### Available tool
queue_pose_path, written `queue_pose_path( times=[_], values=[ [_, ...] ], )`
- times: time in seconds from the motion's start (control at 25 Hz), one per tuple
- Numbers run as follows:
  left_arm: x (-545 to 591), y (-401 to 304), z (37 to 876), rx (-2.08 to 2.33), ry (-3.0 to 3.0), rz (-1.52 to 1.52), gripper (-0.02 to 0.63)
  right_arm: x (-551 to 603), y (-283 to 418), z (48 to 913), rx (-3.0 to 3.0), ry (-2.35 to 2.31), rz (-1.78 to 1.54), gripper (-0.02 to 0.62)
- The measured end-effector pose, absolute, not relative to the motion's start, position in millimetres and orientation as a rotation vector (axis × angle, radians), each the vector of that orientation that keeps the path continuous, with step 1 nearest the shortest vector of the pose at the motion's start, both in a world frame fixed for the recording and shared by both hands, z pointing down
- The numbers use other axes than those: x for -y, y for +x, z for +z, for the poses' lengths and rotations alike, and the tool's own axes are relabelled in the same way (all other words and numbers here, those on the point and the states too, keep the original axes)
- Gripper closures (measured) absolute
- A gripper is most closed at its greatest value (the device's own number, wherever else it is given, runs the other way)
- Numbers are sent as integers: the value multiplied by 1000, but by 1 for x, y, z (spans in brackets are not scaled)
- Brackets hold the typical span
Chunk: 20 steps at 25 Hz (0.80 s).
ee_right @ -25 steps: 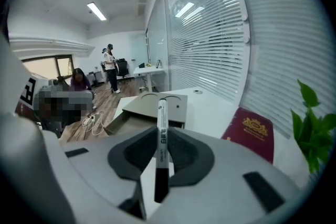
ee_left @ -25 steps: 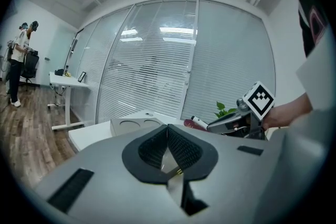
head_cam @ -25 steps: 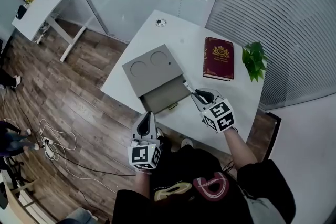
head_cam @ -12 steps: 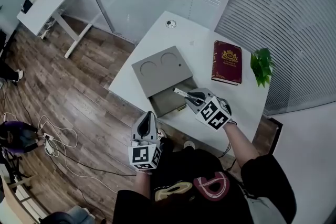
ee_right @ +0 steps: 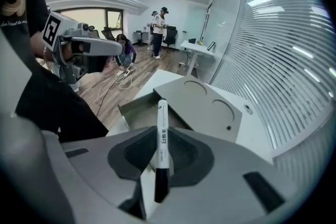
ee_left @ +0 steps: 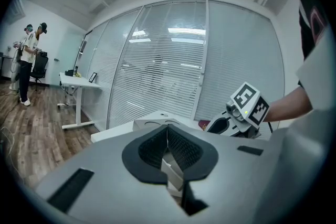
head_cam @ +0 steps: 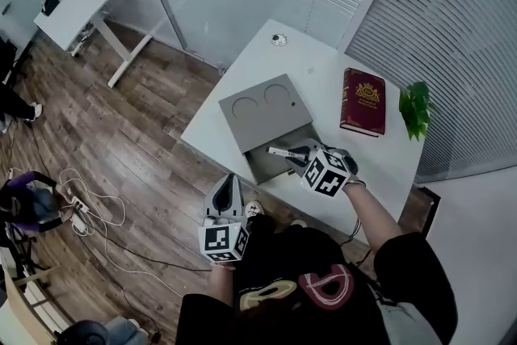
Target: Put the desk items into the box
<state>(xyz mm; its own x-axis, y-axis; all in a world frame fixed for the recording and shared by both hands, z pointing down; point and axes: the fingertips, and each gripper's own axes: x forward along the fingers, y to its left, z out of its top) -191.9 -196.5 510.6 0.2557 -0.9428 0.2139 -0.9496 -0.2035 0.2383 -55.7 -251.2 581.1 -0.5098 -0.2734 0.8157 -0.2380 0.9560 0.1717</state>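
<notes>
The right claw [head_cam: 296, 155] gripped a white marker [head_cam: 279, 150] with a black cap, its pads closed narrowly on the barrel near the cap end, and held it over the open drawer [head_cam: 269, 163] at the 6 o'clock edge of the grey box [head_cam: 266, 109]. The right gripper view showed the marker [ee_right: 161, 132] pointing out past the pads toward the drawer [ee_right: 137, 110], clear of its floor.

The left claw [head_cam: 227, 187] hung off the desk [head_cam: 321, 65] at about 7 o'clock from the box, jaws pressed together on nothing [ee_left: 168, 139].

A clean drop probably called for carrying the marker deeper over the tray, lowering it until it lay nearly flat along the drawer's length, and only then easing the pads apart. Released high or near the front lip, the round barrel could roll out toward the floor.

A red book [head_cam: 363, 101] lay at 3 o'clock from the box.
</notes>
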Motion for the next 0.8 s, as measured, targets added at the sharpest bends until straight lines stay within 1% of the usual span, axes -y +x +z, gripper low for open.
queue_pose_path(
  times=[0.4, 0.8],
  values=[
    [203, -219, 513, 1760, 2200, 40, 589, 251, -82, 613, 2050, 212, -71, 523],
    [207, -235, 521, 1790, 2157, 60, 589, 258, -90, 638, 2028, 152, -74, 523]
  ],
)
